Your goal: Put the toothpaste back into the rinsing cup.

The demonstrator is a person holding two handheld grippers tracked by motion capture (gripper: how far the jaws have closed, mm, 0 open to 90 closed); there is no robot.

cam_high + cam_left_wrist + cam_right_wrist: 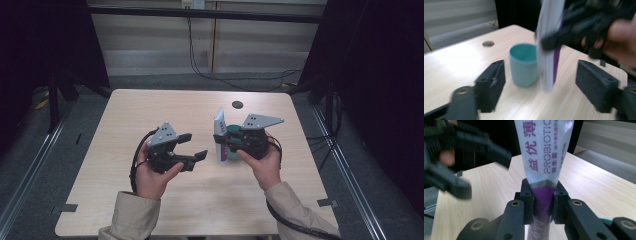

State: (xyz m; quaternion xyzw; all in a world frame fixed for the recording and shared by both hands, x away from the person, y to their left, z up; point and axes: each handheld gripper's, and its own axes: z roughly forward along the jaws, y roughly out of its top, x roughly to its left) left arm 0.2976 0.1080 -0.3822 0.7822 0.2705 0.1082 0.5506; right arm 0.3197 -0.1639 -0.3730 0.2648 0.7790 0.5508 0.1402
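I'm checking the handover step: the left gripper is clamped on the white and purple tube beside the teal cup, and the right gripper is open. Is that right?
Not quite: the grippers are swapped. The right gripper is clamped on the white and purple tube, as the right gripper view shows. The left gripper is open, and the tube does stand beside the teal cup.

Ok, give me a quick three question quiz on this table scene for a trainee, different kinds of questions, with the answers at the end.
1. True or false: the right claw is shut on the toothpaste tube.
2. Multiple choice: the teal cup stands on the table A) upright beside the tube, B) tipped on its side, C) upside down.
3. Fill in: the jaws of the left claw stand ____ with nothing between the pads.

Key
1. True: its pads press on the tube's purple part.
2. A.
3. Open: both cup and tube lie beyond it.
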